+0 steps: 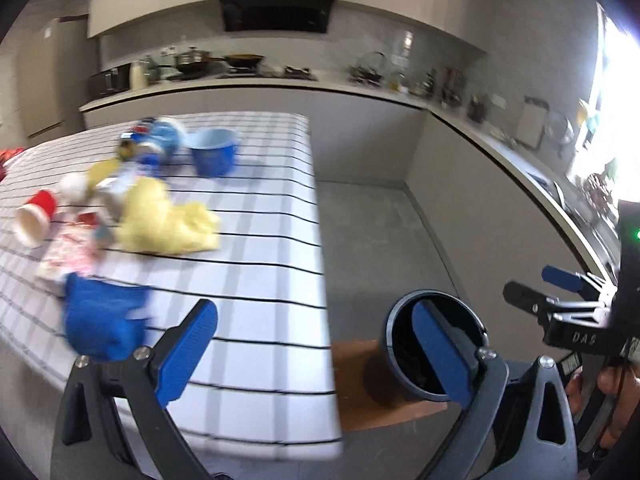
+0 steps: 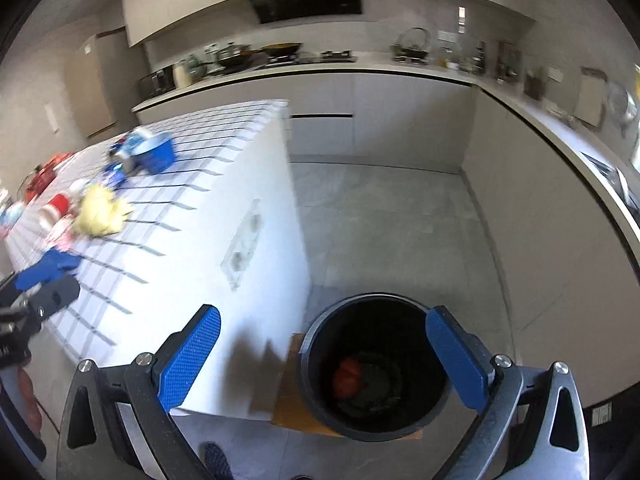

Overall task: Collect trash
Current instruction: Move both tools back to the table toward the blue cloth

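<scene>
Cluttering a grid-cloth table (image 1: 256,240), trash, kitchen counter (image 2: 360,70) behind, both hand-held grippers (image 1: 316,348) (image 2: 324,356) agape.

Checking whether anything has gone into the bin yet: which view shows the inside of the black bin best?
The right wrist view: it looks down into the black bin, where a red item lies at the bottom. In the left wrist view the bin is seen aslant, partly behind a finger of the left gripper, its inside dark.

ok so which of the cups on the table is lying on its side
The red paper cup at the table's left edge lies tipped, white mouth facing the camera; the blue cup farther back stands upright.
</scene>
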